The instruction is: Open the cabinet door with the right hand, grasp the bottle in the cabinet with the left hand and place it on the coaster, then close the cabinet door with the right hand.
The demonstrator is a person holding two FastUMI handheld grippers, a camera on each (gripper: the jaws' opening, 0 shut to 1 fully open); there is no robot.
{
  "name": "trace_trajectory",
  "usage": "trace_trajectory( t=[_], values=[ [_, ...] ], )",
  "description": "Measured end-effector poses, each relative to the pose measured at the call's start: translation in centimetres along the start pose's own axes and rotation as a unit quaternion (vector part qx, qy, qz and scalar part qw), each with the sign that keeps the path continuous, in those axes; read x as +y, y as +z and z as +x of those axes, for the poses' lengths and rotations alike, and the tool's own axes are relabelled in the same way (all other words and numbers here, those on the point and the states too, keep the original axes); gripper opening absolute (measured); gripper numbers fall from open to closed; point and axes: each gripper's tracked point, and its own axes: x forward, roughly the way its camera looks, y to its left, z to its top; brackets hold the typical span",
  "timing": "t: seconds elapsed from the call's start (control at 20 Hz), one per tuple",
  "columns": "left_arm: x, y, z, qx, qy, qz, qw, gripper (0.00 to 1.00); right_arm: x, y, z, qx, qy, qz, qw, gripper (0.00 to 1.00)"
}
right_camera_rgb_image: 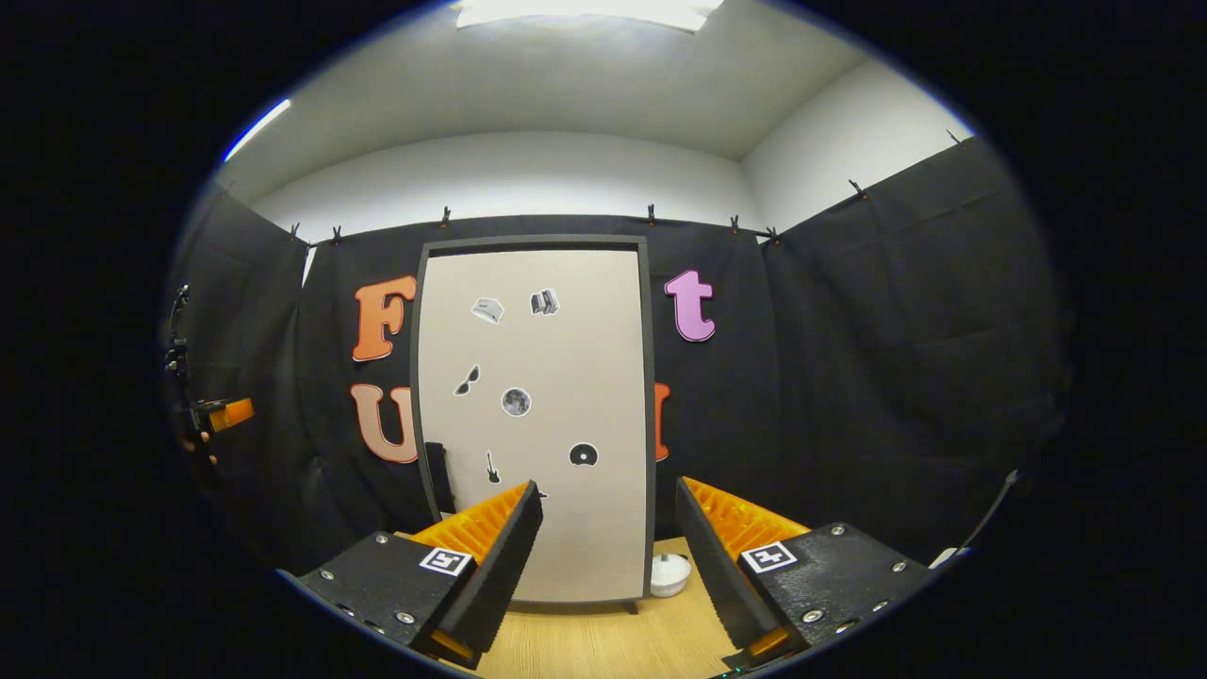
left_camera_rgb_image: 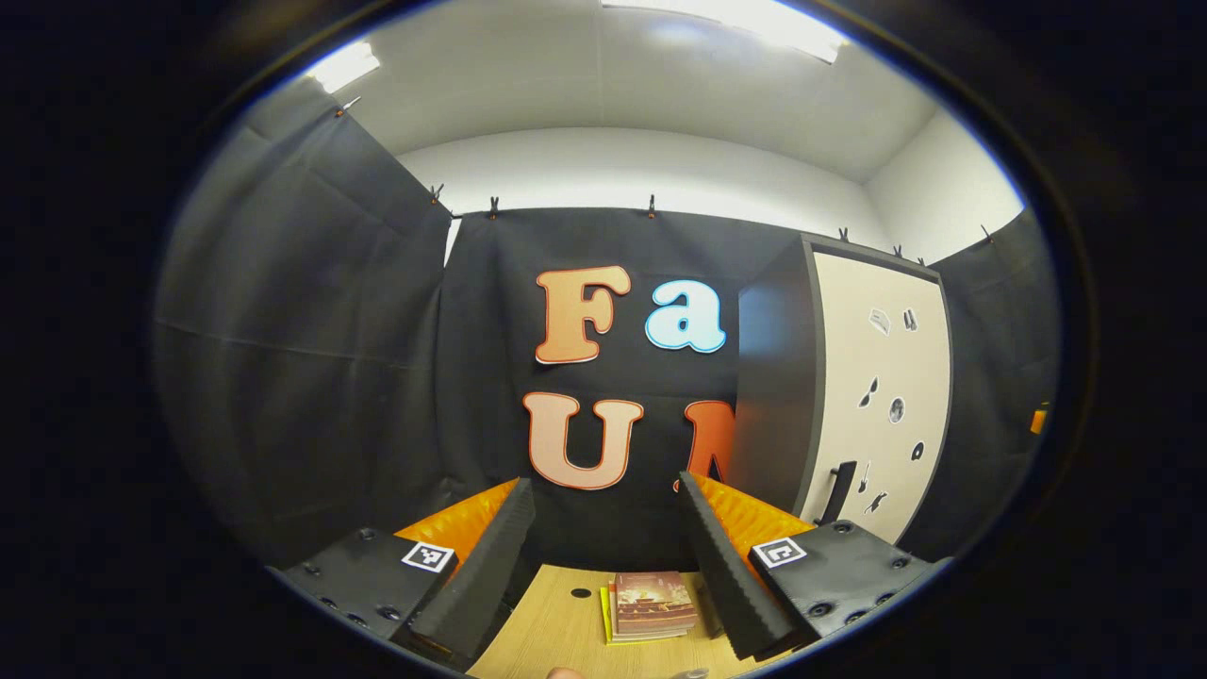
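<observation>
A tall dark cabinet (right_camera_rgb_image: pixel 651 396) stands on the wooden table straight ahead in the right gripper view. Its pale door (right_camera_rgb_image: pixel 556 453) is closed and hides the inside, and a dark handle (right_camera_rgb_image: pixel 436 476) sits at the door's lower left edge. My right gripper (right_camera_rgb_image: pixel 606 486) hangs open in front of the door, a little away from it, holding nothing. In the left gripper view the cabinet (left_camera_rgb_image: pixel 768 396) is off to the right, with its door (left_camera_rgb_image: pixel 882 396) and handle (left_camera_rgb_image: pixel 839 490) turned at an angle. My left gripper (left_camera_rgb_image: pixel 605 483) is open and empty, facing the cloth wall.
A small stack of books (left_camera_rgb_image: pixel 653 604) lies on the wooden table (left_camera_rgb_image: pixel 556 632) just beyond my left fingers. A small white round object (right_camera_rgb_image: pixel 669 573) sits on the table (right_camera_rgb_image: pixel 603 641) by the cabinet's right foot. Black cloth walls close in all sides.
</observation>
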Motion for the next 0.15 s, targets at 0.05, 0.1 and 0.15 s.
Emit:
trace_trajectory(
  t=[0.05, 0.1, 0.15],
  values=[
    [0.16, 0.05, -0.03, 0.001, 0.002, 0.001, 1.0, 0.99, 0.03, -0.05, 0.0, 0.001, 0.001, 0.001, 1.0, 0.88],
    [0.21, 0.02, -0.12, 0.001, 0.003, 0.003, 1.0, 0.99, 0.03, -0.11, 0.08, 0.002, 0.002, 0.001, 1.0, 0.88],
    [0.17, -0.1, -0.11, 0.003, 0.003, 0.005, 1.0, 0.99, 0.06, -0.23, 0.14, 0.004, 0.003, 0.002, 1.0, 0.88]
  ],
)
